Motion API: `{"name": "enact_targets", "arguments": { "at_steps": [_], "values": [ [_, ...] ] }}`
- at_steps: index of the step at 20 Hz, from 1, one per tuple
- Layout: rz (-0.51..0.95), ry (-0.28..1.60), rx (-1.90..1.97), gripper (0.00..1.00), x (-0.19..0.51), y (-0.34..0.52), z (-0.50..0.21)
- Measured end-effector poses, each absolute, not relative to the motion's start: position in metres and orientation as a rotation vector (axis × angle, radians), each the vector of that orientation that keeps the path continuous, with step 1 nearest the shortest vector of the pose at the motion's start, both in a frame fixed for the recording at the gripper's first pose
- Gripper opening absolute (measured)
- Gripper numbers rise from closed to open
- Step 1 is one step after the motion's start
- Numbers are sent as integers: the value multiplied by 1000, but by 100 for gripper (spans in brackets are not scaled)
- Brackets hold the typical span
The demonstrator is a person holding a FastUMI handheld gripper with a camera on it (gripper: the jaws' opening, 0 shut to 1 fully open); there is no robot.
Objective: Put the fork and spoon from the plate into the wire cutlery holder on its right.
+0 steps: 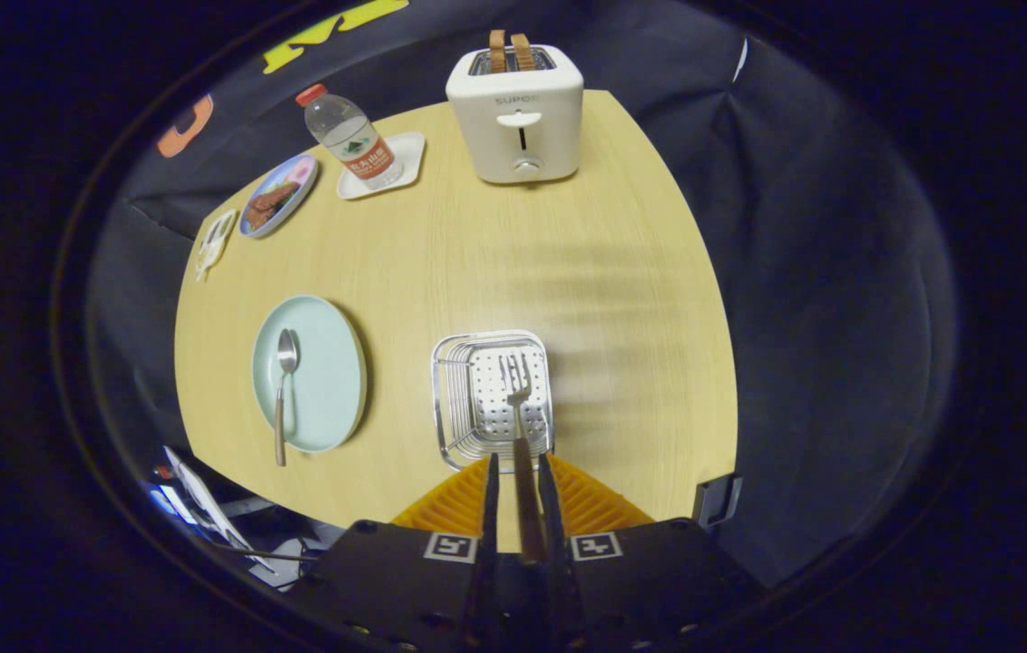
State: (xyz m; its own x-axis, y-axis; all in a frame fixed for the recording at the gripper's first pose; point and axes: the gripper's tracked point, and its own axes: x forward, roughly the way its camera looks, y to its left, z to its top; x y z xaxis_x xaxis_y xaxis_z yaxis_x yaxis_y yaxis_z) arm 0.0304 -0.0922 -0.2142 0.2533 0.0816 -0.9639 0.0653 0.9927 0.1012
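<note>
My gripper (518,464) is shut on the fork (518,399), both fingers pressing its handle. The fork points ahead with its tines over the open top of the wire cutlery holder (444,399), which stands on the wooden table just beyond my fingertips. Left of the holder lies a pale green plate (332,363). The spoon (283,390) rests on that plate, bowl toward the far side, its handle sticking out over the plate's near rim.
At the table's far edge stands a white toaster (518,113) with two slices in it. A water bottle (350,136) sits on a small white tray (409,150), with a blue plate of food (291,181) to its left. The table's near edge lies below my fingers.
</note>
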Motion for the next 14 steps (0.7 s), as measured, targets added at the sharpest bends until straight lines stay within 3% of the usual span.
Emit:
{"name": "enact_targets", "arguments": {
  "at_steps": [9,14],
  "values": [
    [1,1032,112,80,44,-63,-163],
    [65,893,120,91,33,26,-156]
  ]
}}
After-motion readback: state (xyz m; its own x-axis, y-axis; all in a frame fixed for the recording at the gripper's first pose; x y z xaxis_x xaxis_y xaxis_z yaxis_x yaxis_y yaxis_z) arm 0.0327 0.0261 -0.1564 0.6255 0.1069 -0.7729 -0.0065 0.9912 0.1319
